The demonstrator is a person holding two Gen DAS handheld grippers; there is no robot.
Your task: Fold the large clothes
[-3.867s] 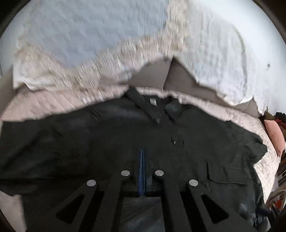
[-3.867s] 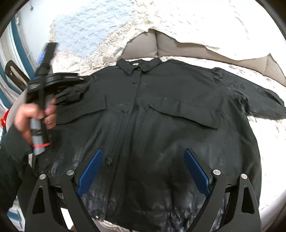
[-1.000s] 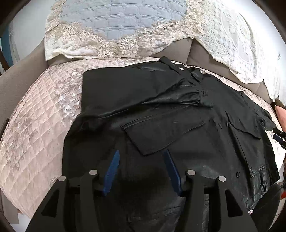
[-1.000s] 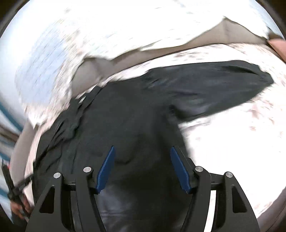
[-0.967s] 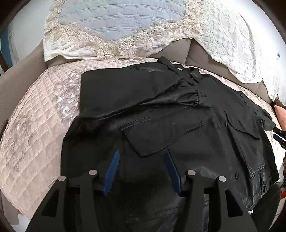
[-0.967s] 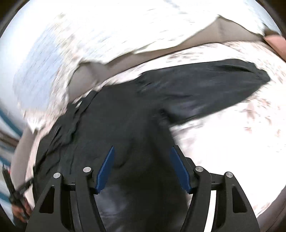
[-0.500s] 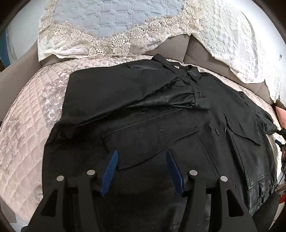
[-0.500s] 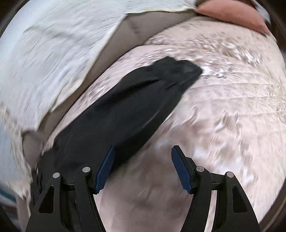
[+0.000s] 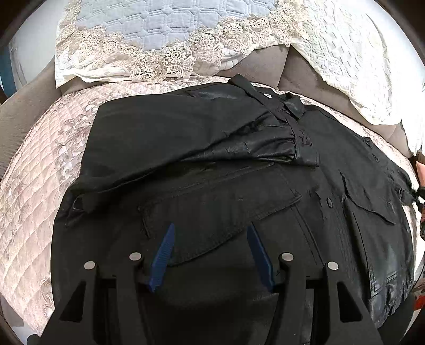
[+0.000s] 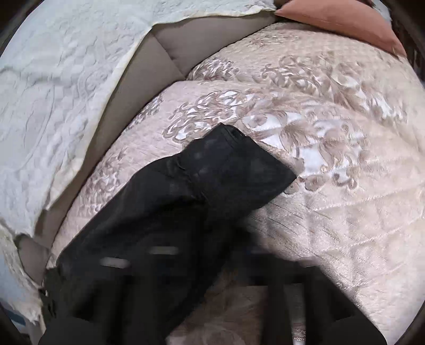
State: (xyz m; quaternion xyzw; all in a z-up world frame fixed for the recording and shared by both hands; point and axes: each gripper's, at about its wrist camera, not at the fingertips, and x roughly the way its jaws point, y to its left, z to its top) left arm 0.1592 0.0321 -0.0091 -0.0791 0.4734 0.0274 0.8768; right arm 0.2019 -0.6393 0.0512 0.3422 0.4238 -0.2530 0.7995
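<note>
A large black button shirt (image 9: 239,185) lies front up on a quilted pink bed cover (image 9: 32,185). Its left sleeve (image 9: 252,148) is folded across the chest, cuff near the placket. My left gripper (image 9: 211,244) is open and empty, hovering over the chest pocket flap (image 9: 220,212). In the right wrist view the shirt's other sleeve (image 10: 186,212) lies stretched out on the cover (image 10: 332,159), its cuff (image 10: 239,159) ahead. My right gripper is a motion-blurred shape at the bottom of that view; its fingers cannot be made out.
Lace-edged cream and pale blue covers (image 9: 159,39) drape over grey cushions (image 9: 265,63) at the head of the bed. A terracotta pillow (image 10: 340,18) lies at the far right. Bed cover edge at the left (image 9: 16,265).
My left gripper stayed open and moved closer over the shirt front. My right gripper swung right along the outstretched sleeve toward its cuff and is now blurred.
</note>
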